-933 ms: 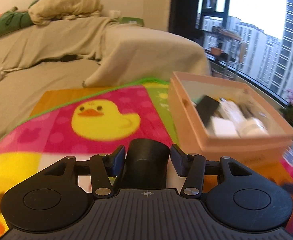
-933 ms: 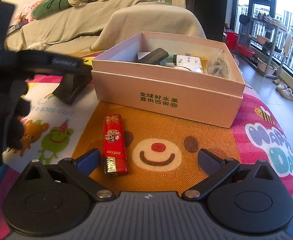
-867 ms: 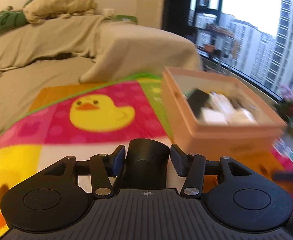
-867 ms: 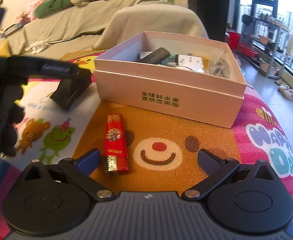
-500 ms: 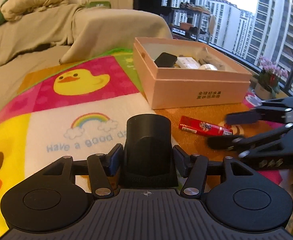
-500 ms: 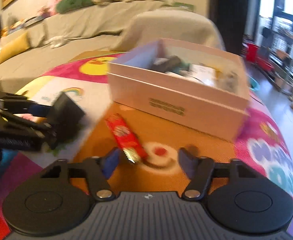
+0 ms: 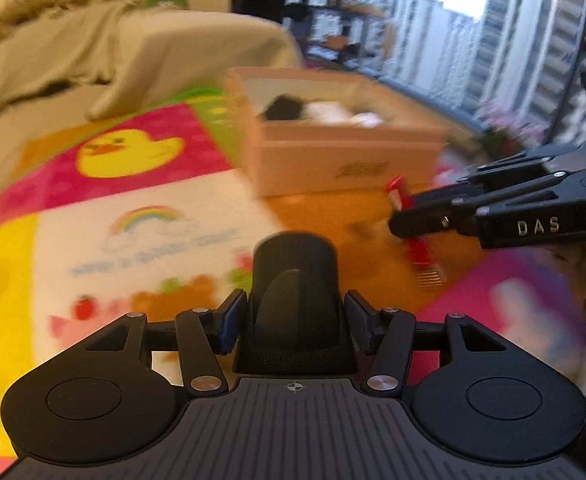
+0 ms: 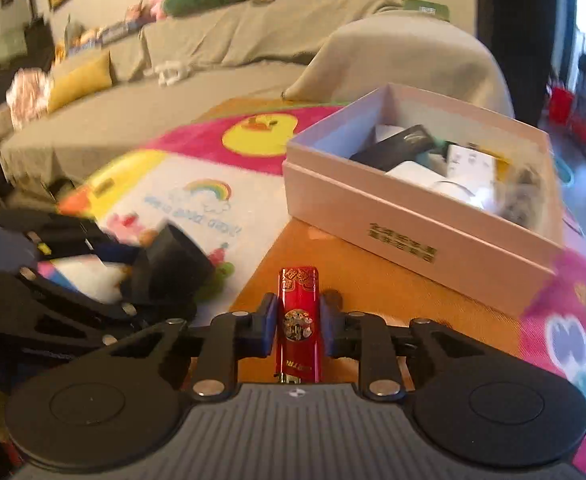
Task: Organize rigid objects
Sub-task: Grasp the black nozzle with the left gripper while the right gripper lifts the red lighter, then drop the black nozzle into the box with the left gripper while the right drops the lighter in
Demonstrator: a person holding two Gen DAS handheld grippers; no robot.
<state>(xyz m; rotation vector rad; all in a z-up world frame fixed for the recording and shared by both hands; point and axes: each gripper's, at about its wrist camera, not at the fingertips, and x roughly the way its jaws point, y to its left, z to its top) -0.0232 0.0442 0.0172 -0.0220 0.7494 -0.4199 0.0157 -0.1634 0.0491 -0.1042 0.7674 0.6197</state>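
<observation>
On the colourful cartoon-printed play mat, left wrist view: left gripper partly open, blue-faced pads pressed against both sides of a black, round-topped plastic block, held upright between them. Ahead and to the right, pale pink rectangular cardboard box, open-topped, holding dark and white items, blurred. Right gripper reaching in from the right edge, tips closed around a red rectangular lighter, just in front of the box, over the orange patch of mat. Lighter's metal end pointing toward the camera. Beige cloth-covered sofa behind the mat. Whole view smeared by motion.

Over the same mat, right wrist view: right gripper's jaws narrowly set, just closed in, both pads touching the long sides of the red lighter, gold emblem facing up, top end pointing away toward the box. Box near, ahead and to the right, not touching the lighter; black case, white items and a clear bag visible inside. Left gripper at the left edge, gripping the black block above the white rainbow panel of mat. Whether the lighter rests on the mat or hangs clear of it: cannot tell.
</observation>
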